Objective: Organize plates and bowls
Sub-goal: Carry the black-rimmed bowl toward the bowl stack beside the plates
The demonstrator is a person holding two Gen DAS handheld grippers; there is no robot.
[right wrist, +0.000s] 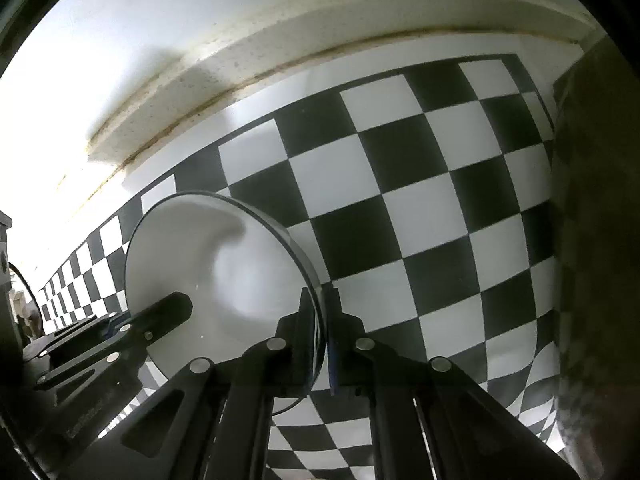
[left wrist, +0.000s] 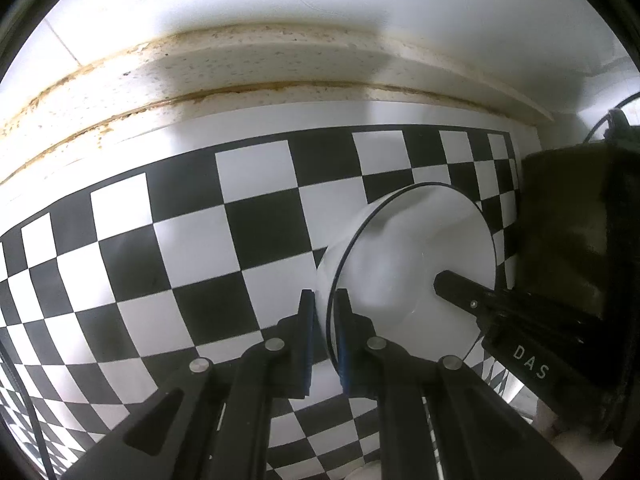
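Holding one white bowl (left wrist: 408, 264) with both my tongs, I have it up on its edge above the checkered mat (left wrist: 192, 248) on the tabletop (left wrist: 240, 72). My left tongs (left wrist: 324, 320) are squeezed thin on the rim at about 7 o'clock of the bowl in the left wrist view. My right tongs (right wrist: 322, 320) are squeezed thin on the rim across from them, at about 5 o'clock of the bowl in the right wrist view. In each view I can see the other tongs poking in over the bowl's hollow side.

I think the bowl could slip. It is smooth, and each grip has only a thin bit of rim. If my hands pull apart or twist different ways, the rim may pop out of one grip, and the bowl could swing and drop onto the mat.

A dark block (left wrist: 576, 232) stands close at 3 o'clock in the left wrist view. The bowl could bump it if I move that way. I see no other plates or bowls clearly, so I cannot tell where this one should go.
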